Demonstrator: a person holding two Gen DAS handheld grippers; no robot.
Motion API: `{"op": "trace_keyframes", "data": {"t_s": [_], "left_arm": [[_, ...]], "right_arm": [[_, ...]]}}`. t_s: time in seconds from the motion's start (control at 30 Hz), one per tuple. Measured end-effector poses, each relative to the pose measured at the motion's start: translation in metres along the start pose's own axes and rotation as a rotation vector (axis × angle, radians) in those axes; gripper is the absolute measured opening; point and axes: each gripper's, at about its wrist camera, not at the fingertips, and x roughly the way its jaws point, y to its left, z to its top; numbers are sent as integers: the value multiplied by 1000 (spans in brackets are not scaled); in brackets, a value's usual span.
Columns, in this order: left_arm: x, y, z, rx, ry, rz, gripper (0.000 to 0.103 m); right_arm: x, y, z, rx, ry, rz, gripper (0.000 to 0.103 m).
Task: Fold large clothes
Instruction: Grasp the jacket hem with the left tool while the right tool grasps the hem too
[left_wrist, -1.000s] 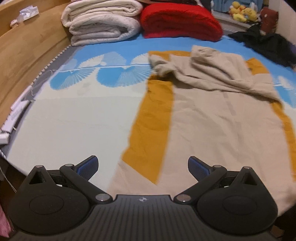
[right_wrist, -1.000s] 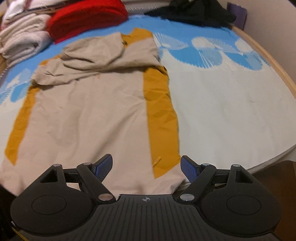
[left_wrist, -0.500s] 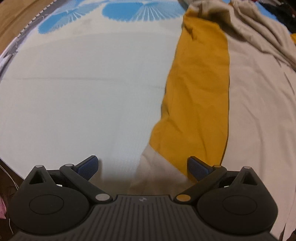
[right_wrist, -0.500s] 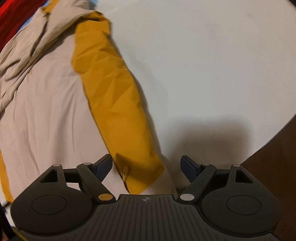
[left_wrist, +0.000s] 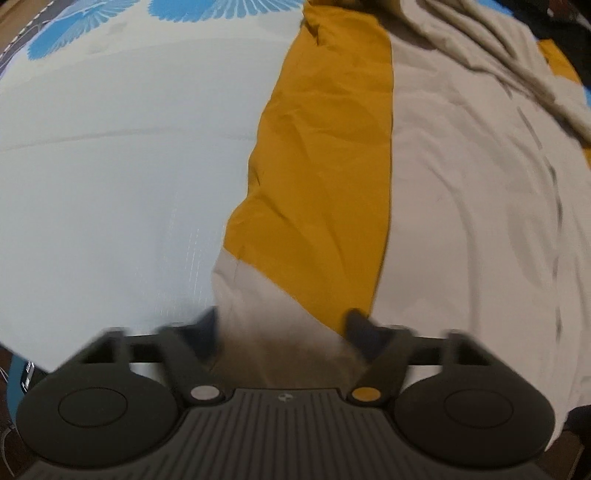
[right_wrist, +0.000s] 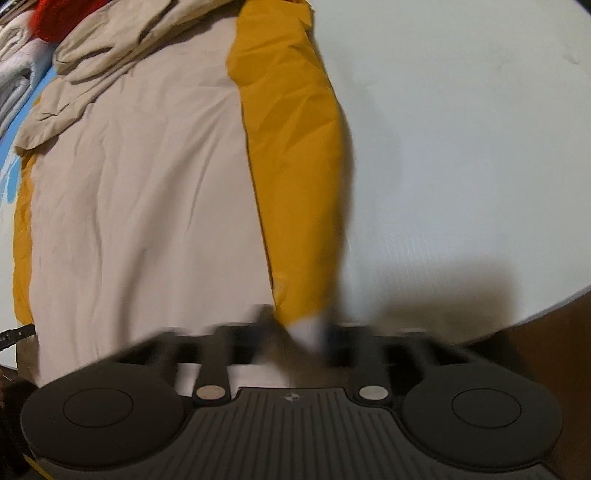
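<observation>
The garment (left_wrist: 443, 184) lies flat on the bed sheet (left_wrist: 110, 184), filling the right half of the left wrist view, bare sheet at the left. Its near corner sits lower centre between the left gripper (left_wrist: 282, 325) fingers. In the right wrist view, folded bedding (right_wrist: 14, 62) occupies the upper left.

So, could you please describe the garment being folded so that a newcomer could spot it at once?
Look at the pale bedsheet with blue fan prints along its far edge. Spread flat on it lies a large beige garment with a mustard-yellow panel down each side. Nothing else on the bed pairs those two colours.
</observation>
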Motion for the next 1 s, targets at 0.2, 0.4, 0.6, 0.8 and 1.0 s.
{"op": "trace_keyframes", "data": {"t_s": [0.2,0.4,0.6,0.8,1.0], "left_arm": [[-49,9,-16,-113,-83,-120,4],[-152,14,-19,-169,-306,-272,2],[-234,3,-41,-188,-476,-332,1],[-284,11,-107,-190,-502,-368,1],[-303,27,-172,-207,-479,-356,1]], "right_arm": [[-40,28,-23,-59,-170,60,2],[-135,24,-22,28,-444,281,1],[-219,14,-41,14,-624,436,1],[-255,-12,-100,46,-646,492,0],[-268,-49,-163,117,-650,494,0]]}}
